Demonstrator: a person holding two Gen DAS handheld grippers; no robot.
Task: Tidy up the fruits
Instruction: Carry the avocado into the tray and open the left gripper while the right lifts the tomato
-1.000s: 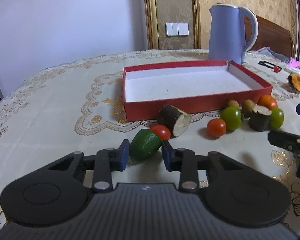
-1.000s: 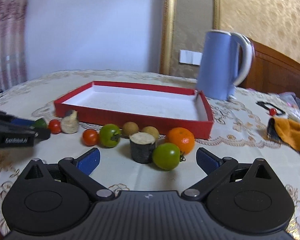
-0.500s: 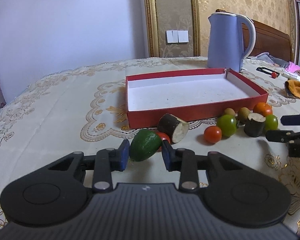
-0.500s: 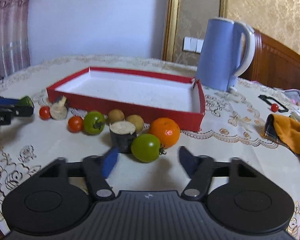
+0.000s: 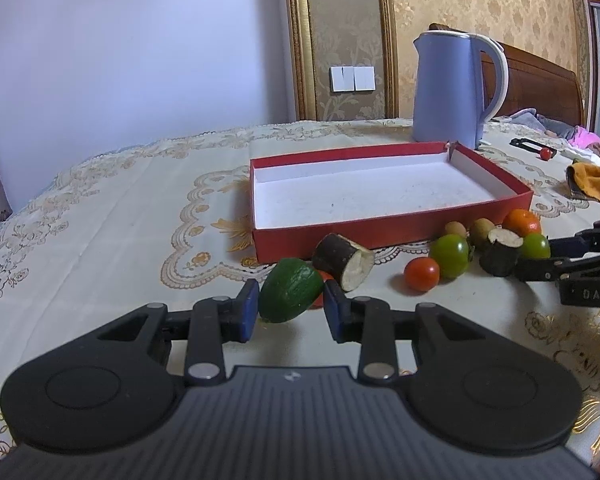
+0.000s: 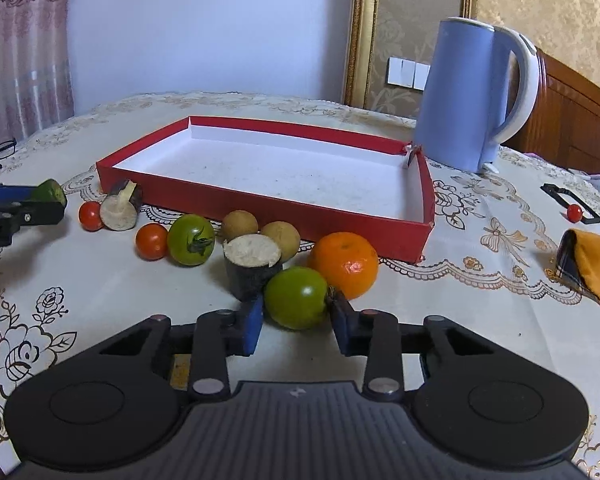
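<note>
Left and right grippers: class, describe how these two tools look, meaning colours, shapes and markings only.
The left gripper and the right gripper match: black bodies with a ribbed grey centre panel bearing a small white logo, two round black discs, angular black linkage arms with silver pivot pins, and blue finger pads. White lettering shows on their sides. No cables or sleeves appear.

Black gripper bodies, round discs, silver screws, blue-padded jaws.

Red tray, white inside, on cream gold-embroidered tablecloth
</note>
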